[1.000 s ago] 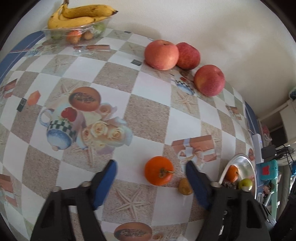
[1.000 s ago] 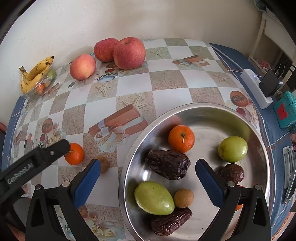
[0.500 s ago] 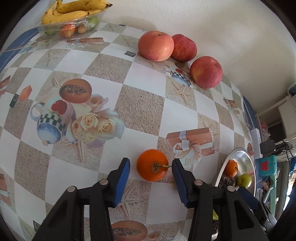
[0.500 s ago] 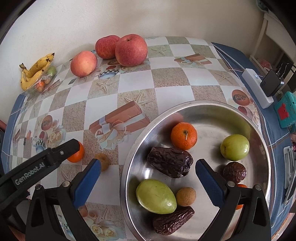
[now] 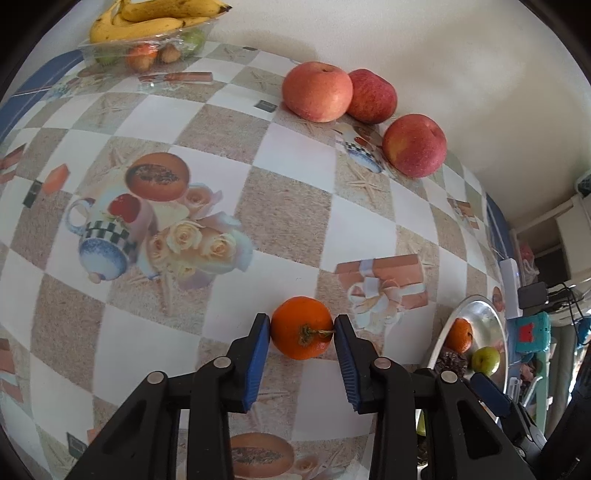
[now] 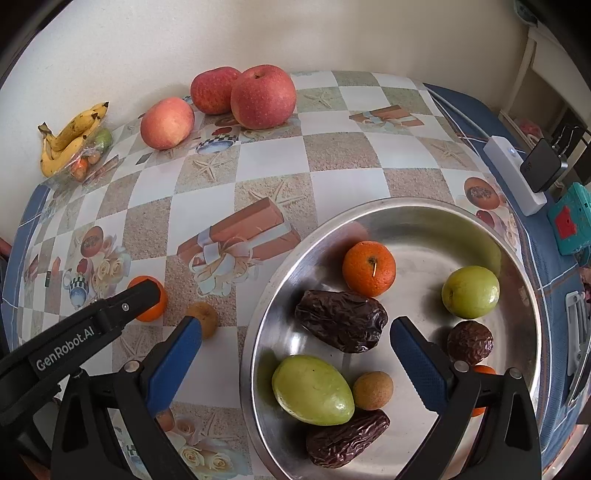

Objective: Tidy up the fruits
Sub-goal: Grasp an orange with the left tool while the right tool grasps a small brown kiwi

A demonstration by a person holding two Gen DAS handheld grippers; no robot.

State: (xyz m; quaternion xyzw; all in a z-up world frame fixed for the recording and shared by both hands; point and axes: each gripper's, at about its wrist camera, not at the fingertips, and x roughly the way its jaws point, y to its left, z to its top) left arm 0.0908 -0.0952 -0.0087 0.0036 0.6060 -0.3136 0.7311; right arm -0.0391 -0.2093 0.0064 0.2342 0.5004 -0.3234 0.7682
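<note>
My left gripper [image 5: 301, 332] is shut on an orange tangerine [image 5: 302, 333] that rests on the patterned tablecloth; both blue pads touch its sides. The same tangerine [image 6: 152, 309] shows in the right wrist view, partly behind the left gripper's black finger. A small brown longan [image 6: 205, 316] lies next to it on the cloth. My right gripper [image 6: 295, 360] is open and empty above the near rim of a steel bowl [image 6: 413, 210]. The bowl holds a tangerine [image 6: 368, 268], dark dates [image 6: 341, 320], green fruits [image 6: 470, 291] and a longan [image 6: 372, 385].
Three red apples [image 5: 317, 96] sit by the far wall. Bananas [image 5: 147, 18] lie on a clear box of small fruit at the far left corner. A white power strip [image 6: 515, 179] and a teal device [image 6: 569, 223] lie right of the bowl, near the table edge.
My left gripper has moved forward and closed its jaws from wide open onto the tangerine. My right gripper has stayed open over the bowl, nearly still.
</note>
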